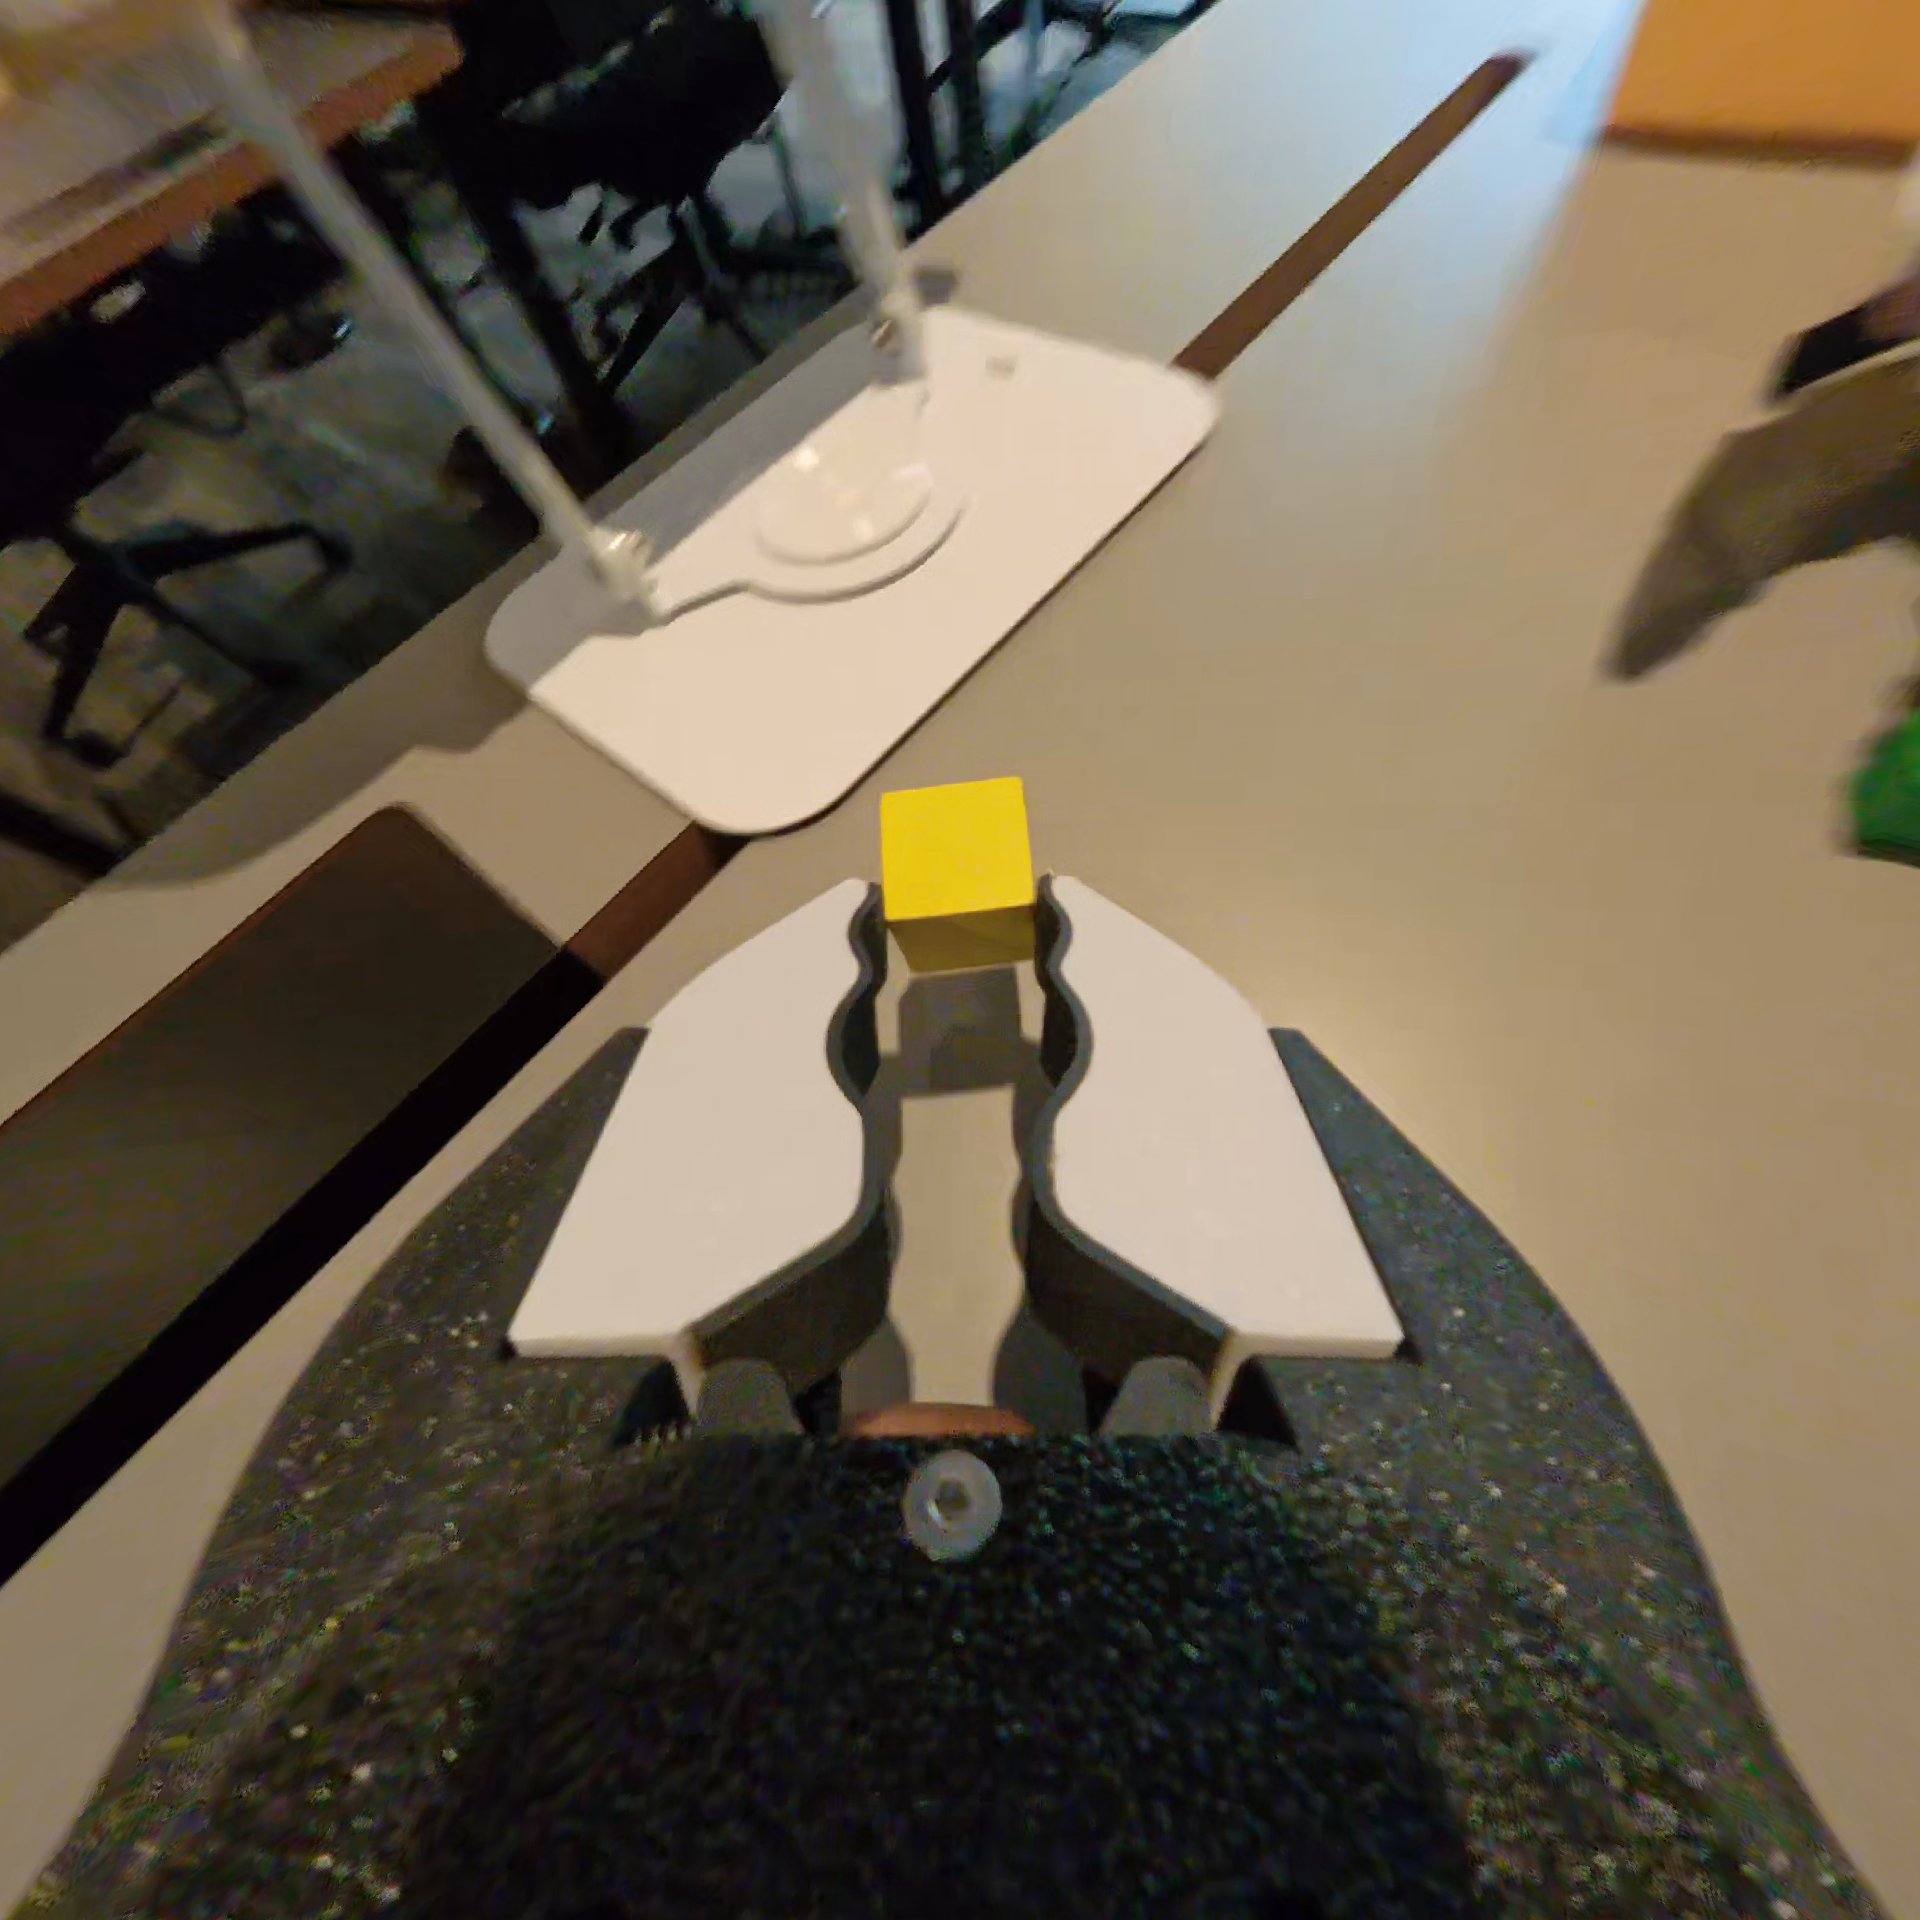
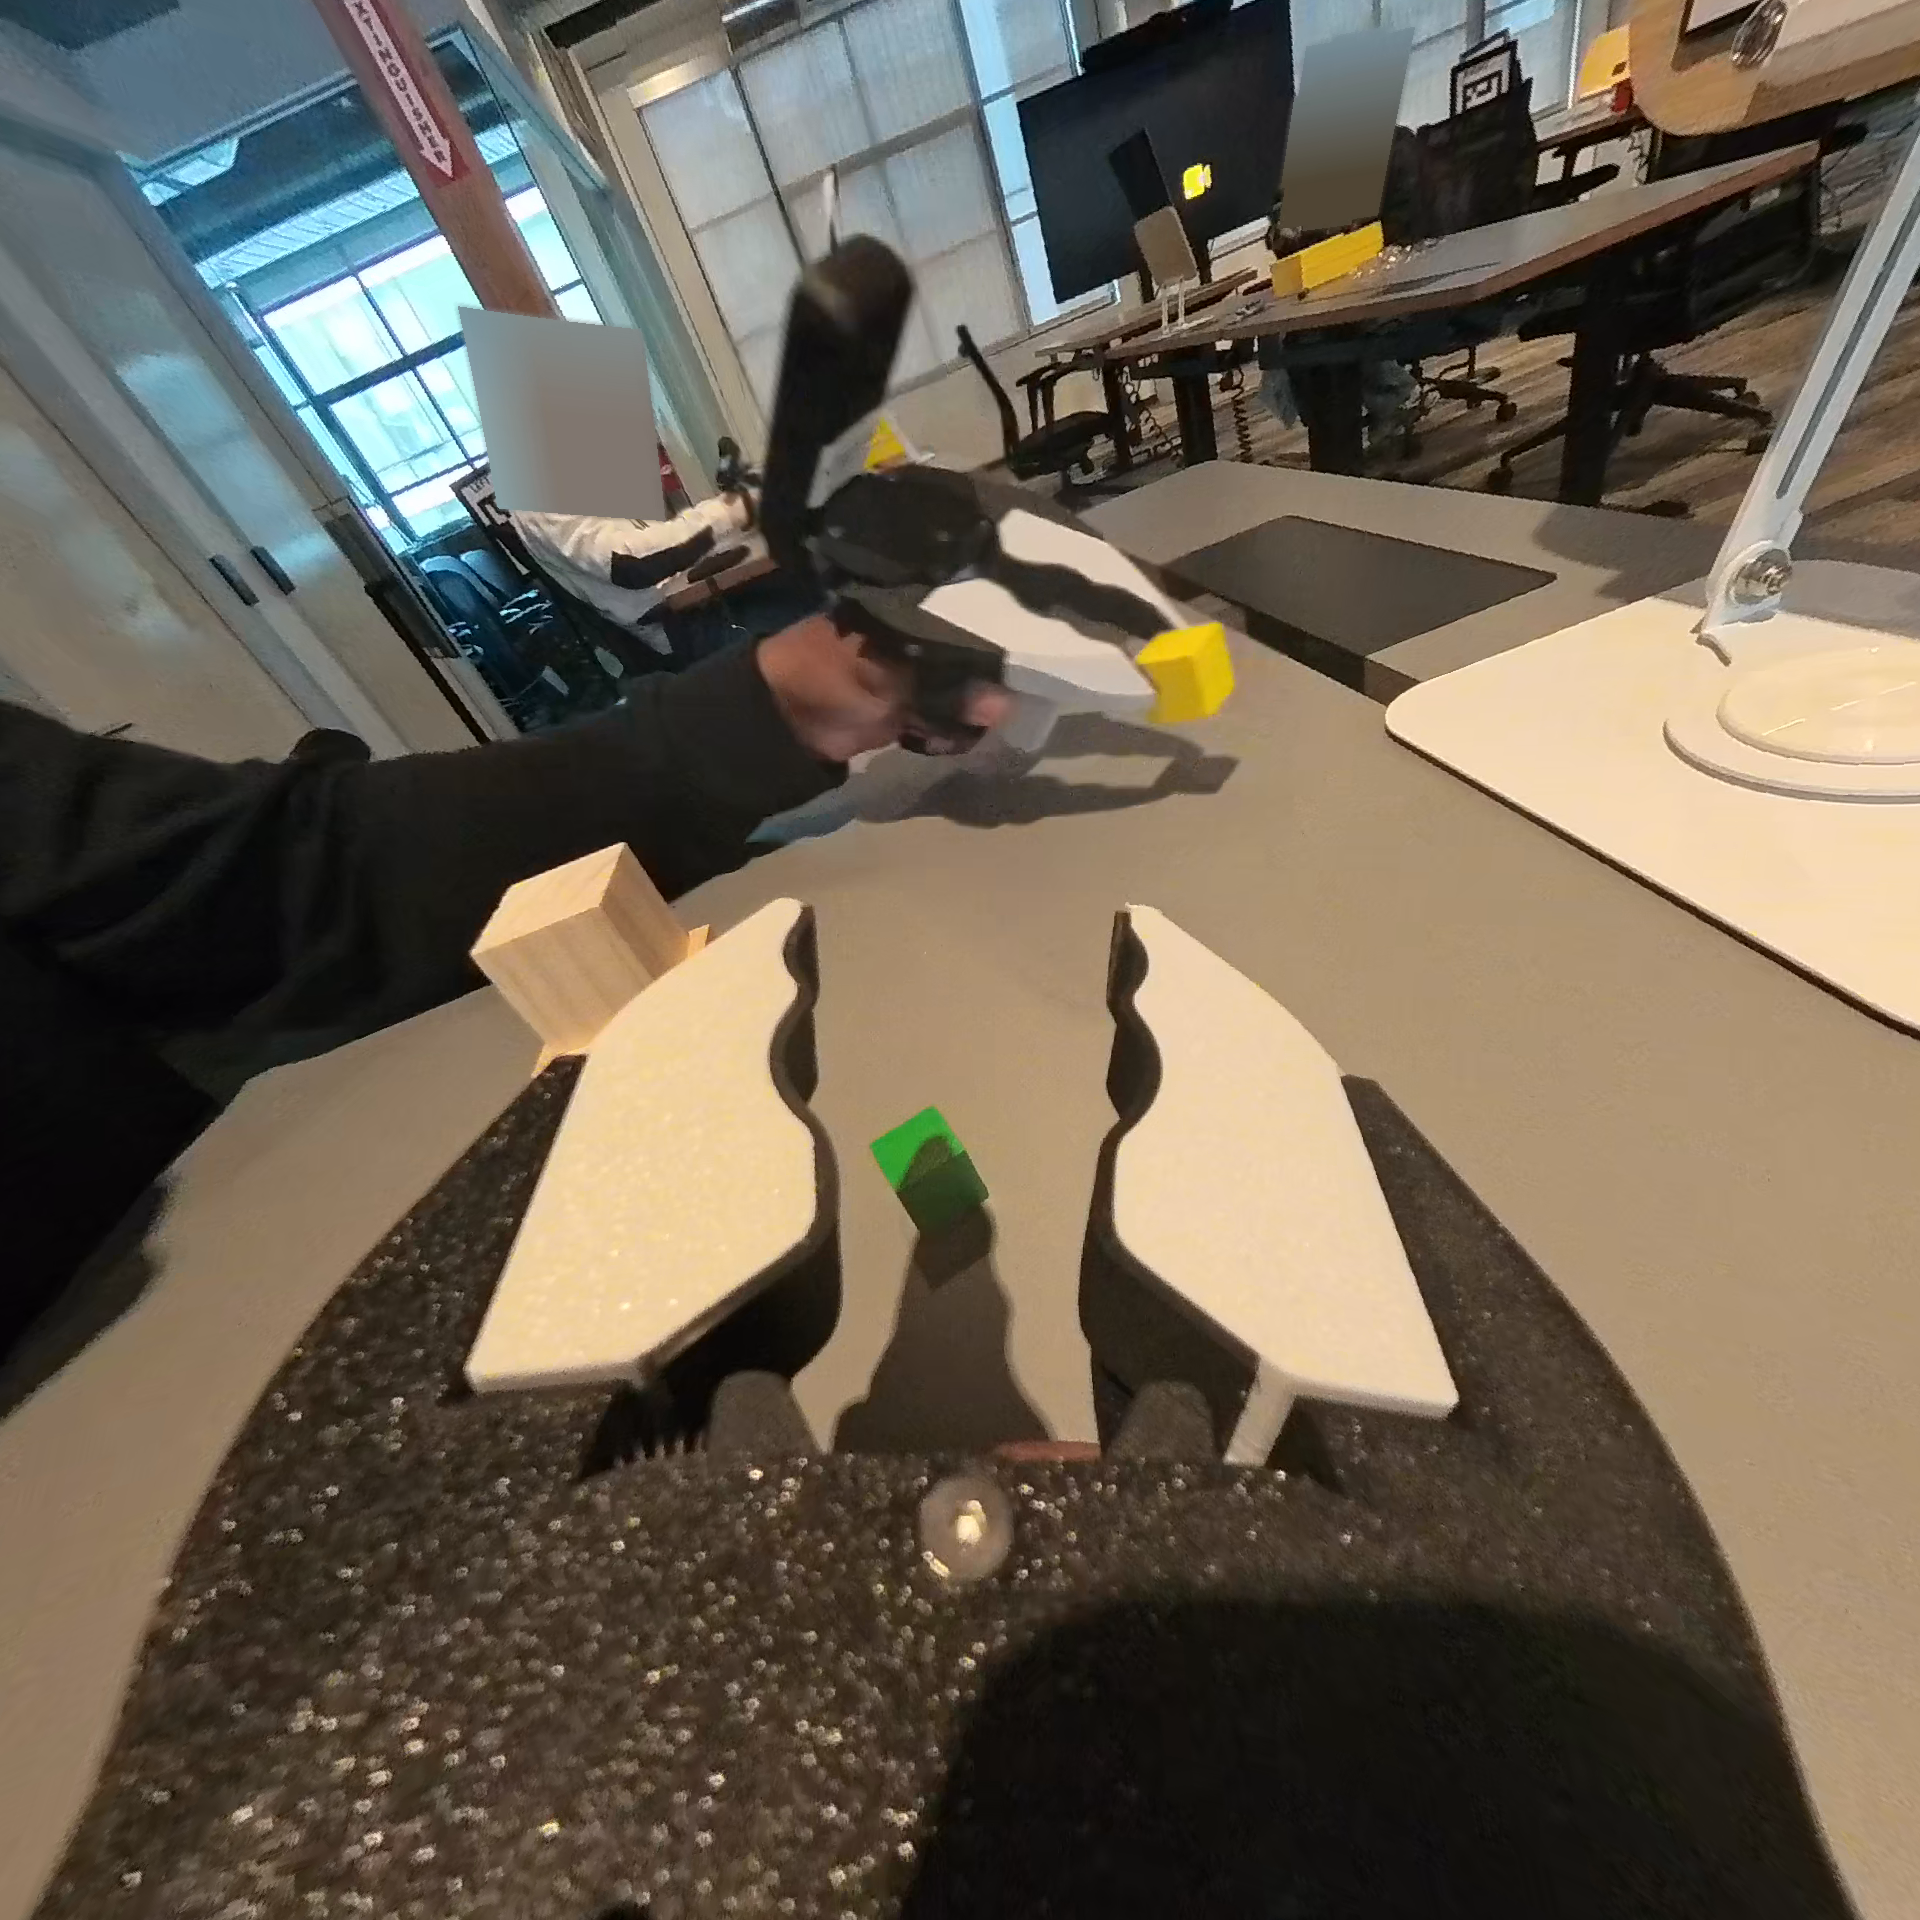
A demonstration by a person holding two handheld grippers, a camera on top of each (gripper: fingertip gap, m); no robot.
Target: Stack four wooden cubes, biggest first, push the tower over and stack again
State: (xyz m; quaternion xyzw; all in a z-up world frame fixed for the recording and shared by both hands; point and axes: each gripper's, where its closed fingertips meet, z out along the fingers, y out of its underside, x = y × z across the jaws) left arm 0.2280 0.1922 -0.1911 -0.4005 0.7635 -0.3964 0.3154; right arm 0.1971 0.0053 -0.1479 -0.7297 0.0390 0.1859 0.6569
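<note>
Yellow cube (image 1: 954, 854) clamped in left tool (image 1: 956, 914), held above grey table (image 1: 1351, 727).
Right tool (image 2: 961, 925) spread wide, nothing gripped; green cube (image 2: 928, 1169) on table between its fingers; pale wooden cube (image 2: 582, 951) beside left finger.

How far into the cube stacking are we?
No tower visible. Left gripper holds the yellow cube off the table. Right gripper is open over the green cube, not gripping. The plain wooden cube sits alone, nothing on it. Stacking is still ahead.

Dim warm wrist views, wide-angle edge distortion, motion blur, daylight through far windows (image 2: 353, 343).
</note>
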